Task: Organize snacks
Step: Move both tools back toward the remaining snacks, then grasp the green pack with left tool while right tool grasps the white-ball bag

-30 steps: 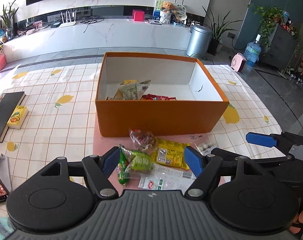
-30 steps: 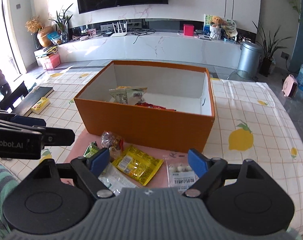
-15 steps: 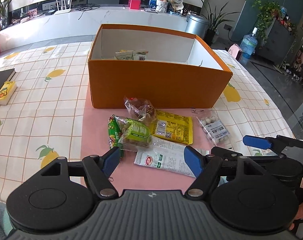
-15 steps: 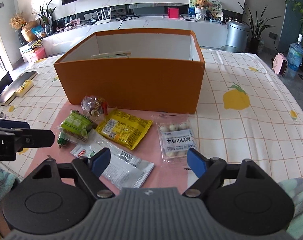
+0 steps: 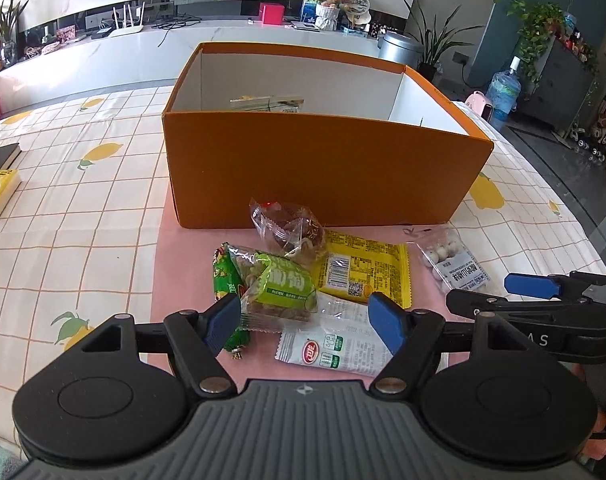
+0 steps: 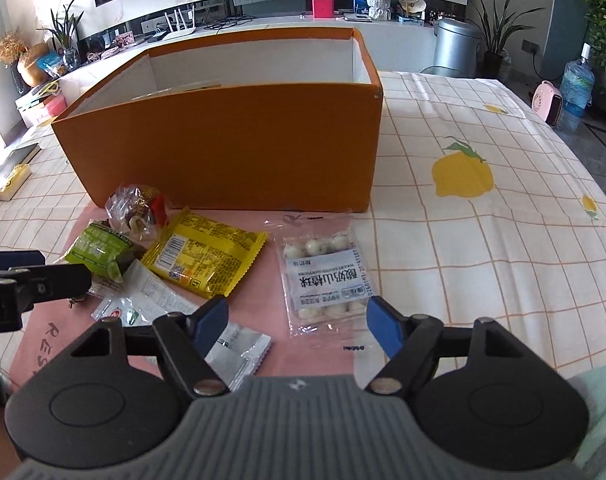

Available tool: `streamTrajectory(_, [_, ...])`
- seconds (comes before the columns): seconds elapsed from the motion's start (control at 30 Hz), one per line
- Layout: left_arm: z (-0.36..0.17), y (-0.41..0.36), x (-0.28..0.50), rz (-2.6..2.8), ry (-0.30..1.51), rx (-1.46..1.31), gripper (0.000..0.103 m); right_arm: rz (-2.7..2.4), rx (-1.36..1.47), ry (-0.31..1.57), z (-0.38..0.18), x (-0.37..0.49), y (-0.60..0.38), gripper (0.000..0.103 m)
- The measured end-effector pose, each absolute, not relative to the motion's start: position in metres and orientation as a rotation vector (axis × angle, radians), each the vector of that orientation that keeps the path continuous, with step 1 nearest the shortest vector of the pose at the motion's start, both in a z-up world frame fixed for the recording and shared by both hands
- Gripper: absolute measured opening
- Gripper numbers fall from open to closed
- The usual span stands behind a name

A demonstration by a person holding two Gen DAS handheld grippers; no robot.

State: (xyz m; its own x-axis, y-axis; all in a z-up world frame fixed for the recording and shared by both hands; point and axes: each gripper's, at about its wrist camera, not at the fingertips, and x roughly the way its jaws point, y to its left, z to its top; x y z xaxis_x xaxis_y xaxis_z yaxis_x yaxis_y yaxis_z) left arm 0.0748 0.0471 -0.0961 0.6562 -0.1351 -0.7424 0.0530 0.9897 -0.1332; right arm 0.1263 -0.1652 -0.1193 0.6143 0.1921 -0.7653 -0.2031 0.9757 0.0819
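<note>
Both claws are low over the snack pile now, and both stand spread apart with nothing between the pads. Our left claw [image 5: 305, 320] straddles the green packet [image 5: 281, 286]: the left blue pad sits right against that packet's near corner, though we cannot tell whether it touches. At five o'clock from the green packet lies the white sachet [image 5: 339, 346], partly tucked under it, and at two o'clock the yellow packet [image 5: 365, 272] lies flat with its barcode up. At twelve o'clock the clear bag of brown sweets [image 5: 289, 228] sits just in front of the orange box [image 5: 323, 172].

Over to our right claw [image 6: 295, 322], also wide, framing the near end of the clear pack of white balls [image 6: 323, 270], which lies flat on the pink mat [image 6: 271, 216] at three o'clock from the yellow packet. The pack's near edge reaches between the pads; contact we cannot judge.

The box stands open on the lemon-print counter [image 6: 483, 240], at twelve o'clock from the pile, and a couple of packets [image 5: 269, 103] already show just above its front wall.
</note>
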Motion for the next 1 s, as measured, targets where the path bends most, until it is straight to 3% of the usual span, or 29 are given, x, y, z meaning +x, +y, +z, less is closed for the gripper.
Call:
streamTrajectory(0.13, [-0.102,0.046,0.081,-0.085,0.834,-0.097,0.088,0.190,-0.037,0.852,-0.119,0.137,-0.162,0.074])
streamTrajectory(0.23, [-0.107,0.042,0.087,-0.076,0.841,-0.073,0.089,0.195,-0.007,0.912,-0.126,0.150,-0.164,0.079])
streamTrajectory(0.53, [-0.122,0.028,0.096,-0.046,0.852,0.047,0.089,0.142,0.059,1.028,-0.144,0.172,-0.169,0.082])
streamTrajectory(0.8, [-0.127,0.031,0.095,-0.037,0.823,0.070,0.076,0.150,0.076,1.045,-0.150,0.175,-0.168,0.083])
streamTrajectory(0.9, [-0.126,0.030,0.095,-0.035,0.817,0.094,0.066,0.147,0.033,1.034,-0.150,0.174,-0.163,0.076])
streamTrajectory(1.0, [-0.125,0.032,0.094,-0.041,0.816,0.088,0.060,0.151,-0.015,1.015,-0.150,0.170,-0.157,0.062])
